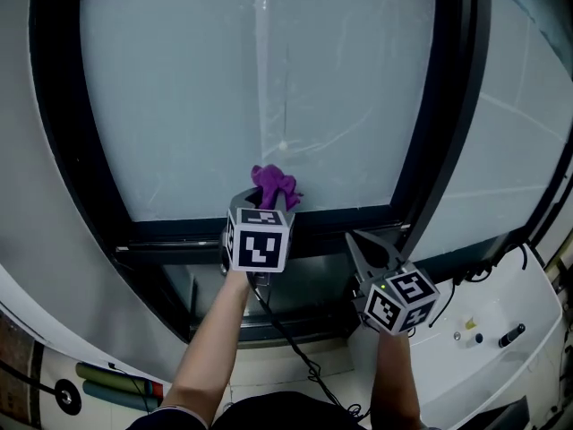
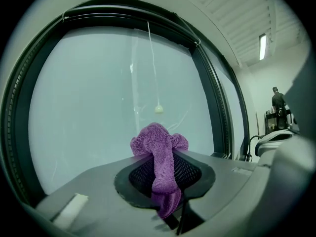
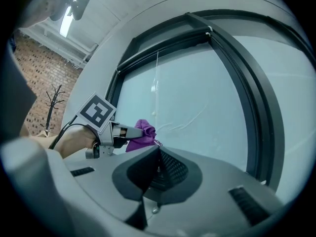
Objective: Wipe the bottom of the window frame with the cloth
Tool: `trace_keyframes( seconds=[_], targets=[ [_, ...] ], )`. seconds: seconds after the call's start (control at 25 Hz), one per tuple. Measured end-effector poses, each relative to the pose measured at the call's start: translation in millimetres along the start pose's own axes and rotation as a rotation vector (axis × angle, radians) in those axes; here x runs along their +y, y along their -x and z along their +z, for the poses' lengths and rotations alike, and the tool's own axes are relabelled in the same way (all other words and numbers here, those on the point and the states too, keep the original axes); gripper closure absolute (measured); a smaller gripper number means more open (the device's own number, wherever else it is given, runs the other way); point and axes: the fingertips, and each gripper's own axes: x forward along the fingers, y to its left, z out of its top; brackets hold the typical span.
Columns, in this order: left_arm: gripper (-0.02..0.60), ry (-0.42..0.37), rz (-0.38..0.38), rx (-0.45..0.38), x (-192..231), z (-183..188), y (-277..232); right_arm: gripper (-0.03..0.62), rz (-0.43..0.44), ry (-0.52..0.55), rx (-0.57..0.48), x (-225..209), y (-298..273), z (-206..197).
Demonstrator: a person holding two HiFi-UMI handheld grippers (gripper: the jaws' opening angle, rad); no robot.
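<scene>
- A pale window pane (image 1: 251,88) in a dark window frame (image 1: 76,141) fills the background. A thin pull cord with a small bead (image 2: 158,109) hangs before the glass.
- The left gripper (image 1: 267,206) points at the lower part of the pane, its jaws clamped on a purple cloth (image 2: 162,157).
- One strip of the cloth runs down between the two mesh pads. The rest bunches just past the jaw tips.
- Seen from the head view, that bunch sits straight ahead of the left jaws, just above the frame's bottom rail (image 1: 170,233). Whether it touches the glass or the rail cannot be told.
- The right gripper (image 1: 356,242) is held to the right of the left one and a little lower, near the bottom rail. Its jaws are pressed together with nothing between them.
- In the right gripper view, the left gripper and its cloth appear ahead and to the left of the closed jaws.
- A white unit (image 1: 501,321) stands right of the right jaws, below the frame.
- Far right of the left jaws, a person (image 2: 278,100) stands in the distance.
</scene>
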Motion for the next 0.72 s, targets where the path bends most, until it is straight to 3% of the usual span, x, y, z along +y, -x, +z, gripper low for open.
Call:
trace_keyframes(
  seconds=[0.28, 0.72],
  targets=[
    [0.499, 0.022, 0.014, -0.028, -37.3, 5.4, -19.7, 0.580, -0.008, -0.013, 0.026, -25.9, 20.5, -10.9],
    [0.497, 0.087, 0.112, 0.012, -48.9, -28.3, -62.3, 0.580, -0.022, -0.061, 0.070, -50.9, 32.7, -38.2]
  ],
)
